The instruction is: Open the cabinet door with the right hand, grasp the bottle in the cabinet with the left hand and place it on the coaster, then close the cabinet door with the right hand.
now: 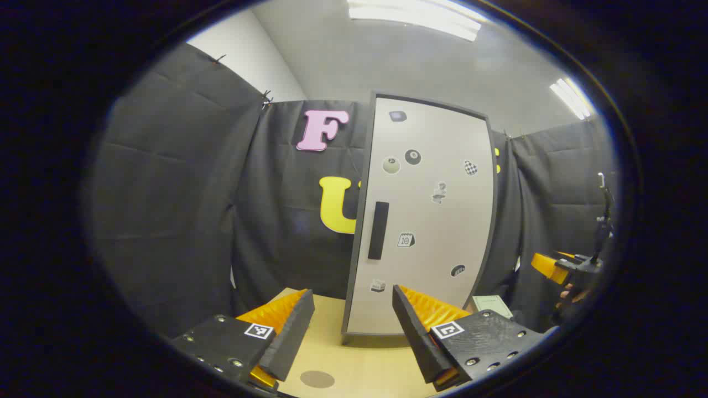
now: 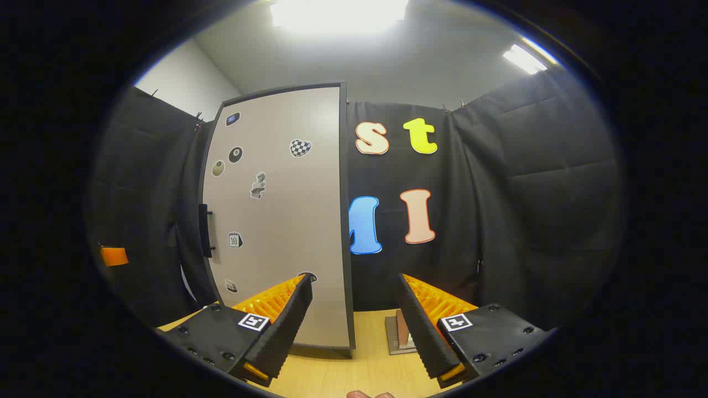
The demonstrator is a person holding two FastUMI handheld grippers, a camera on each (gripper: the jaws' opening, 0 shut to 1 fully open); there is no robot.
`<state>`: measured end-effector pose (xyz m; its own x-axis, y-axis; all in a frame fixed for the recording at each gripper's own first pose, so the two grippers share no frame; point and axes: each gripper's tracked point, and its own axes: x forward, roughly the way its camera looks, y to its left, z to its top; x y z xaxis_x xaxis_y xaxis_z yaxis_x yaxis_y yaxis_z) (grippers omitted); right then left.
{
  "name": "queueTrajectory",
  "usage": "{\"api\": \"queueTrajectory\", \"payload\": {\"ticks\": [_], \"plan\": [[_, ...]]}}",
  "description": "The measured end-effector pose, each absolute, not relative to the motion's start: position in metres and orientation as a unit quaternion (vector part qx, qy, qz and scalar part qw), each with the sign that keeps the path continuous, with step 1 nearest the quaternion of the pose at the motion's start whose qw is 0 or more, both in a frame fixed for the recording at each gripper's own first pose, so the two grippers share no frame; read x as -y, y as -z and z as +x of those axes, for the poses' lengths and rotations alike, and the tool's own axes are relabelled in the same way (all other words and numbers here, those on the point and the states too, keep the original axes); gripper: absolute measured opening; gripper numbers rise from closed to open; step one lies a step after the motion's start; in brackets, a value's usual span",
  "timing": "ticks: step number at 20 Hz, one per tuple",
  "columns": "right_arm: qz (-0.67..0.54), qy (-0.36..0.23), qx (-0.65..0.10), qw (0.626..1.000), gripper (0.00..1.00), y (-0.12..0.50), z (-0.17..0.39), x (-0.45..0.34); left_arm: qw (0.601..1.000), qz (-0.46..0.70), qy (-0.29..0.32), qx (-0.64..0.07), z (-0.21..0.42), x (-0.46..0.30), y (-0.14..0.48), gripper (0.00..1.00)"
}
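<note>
We have not started yet: the tall cabinet door [image 1: 426, 221] is shut, so we cannot see the bottle behind it. The wooden table [image 1: 365, 370] has open room in front. Our left gripper [image 1: 354, 326] and right gripper [image 2: 354, 320] are both wide open, holding nothing. The dark handle [image 1: 378, 230] waits near the door's left edge. The round coaster [image 1: 317, 379] lies on the table.

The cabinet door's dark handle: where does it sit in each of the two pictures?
Left gripper view: the handle stands upright just left of centre, near the left edge of the closed cabinet door.
Right gripper view: the handle shows edge-on at the door's far left edge, left of centre.
Shared landmark: the calendar sticker just right of the handle.
</note>
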<state>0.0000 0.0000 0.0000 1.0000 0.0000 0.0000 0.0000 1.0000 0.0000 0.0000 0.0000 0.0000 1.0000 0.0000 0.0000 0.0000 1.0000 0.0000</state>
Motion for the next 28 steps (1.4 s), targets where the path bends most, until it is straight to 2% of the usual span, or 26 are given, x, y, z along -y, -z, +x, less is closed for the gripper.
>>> {"api": "queueTrajectory", "payload": {"ticks": [3, 7, 16, 23, 26, 27, 28], "plan": [[-0.002, -0.017, -0.003, 1.0, 0.95, 0.005, 0.004, 0.0, 0.999, -0.028, -0.029, -0.007, -0.002, -0.007, 0.007, 0.88], [-0.004, -0.011, -0.006, 1.0, 0.97, 0.007, -0.004, 0.003, 0.999, -0.028, -0.031, -0.012, 0.006, -0.018, 0.011, 0.88], [0.018, 0.026, 0.006, 0.999, 0.97, -0.012, 0.006, -0.023, 1.0, 0.0, 0.001, 0.0, 0.035, -0.045, -0.009, 0.88], [0.019, 0.003, 0.001, 1.0, 0.97, -0.028, 0.012, -0.065, 0.999, 0.009, 0.03, -0.013, 0.036, -0.059, 0.005, 0.87], [0.029, -0.01, -0.002, 1.0, 0.95, -0.041, 0.024, -0.083, 0.999, 0.018, 0.024, -0.011, 0.035, -0.072, 0.008, 0.86], [0.035, -0.015, 0.0, 0.999, 0.94, -0.047, 0.028, -0.091, 0.999, 0.022, 0.021, -0.011, 0.033, -0.077, 0.009, 0.89], [0.039, -0.022, 0.003, 0.999, 0.94, -0.053, 0.034, -0.099, 0.999, 0.024, 0.022, -0.012, 0.032, -0.079, 0.011, 0.86]]}}
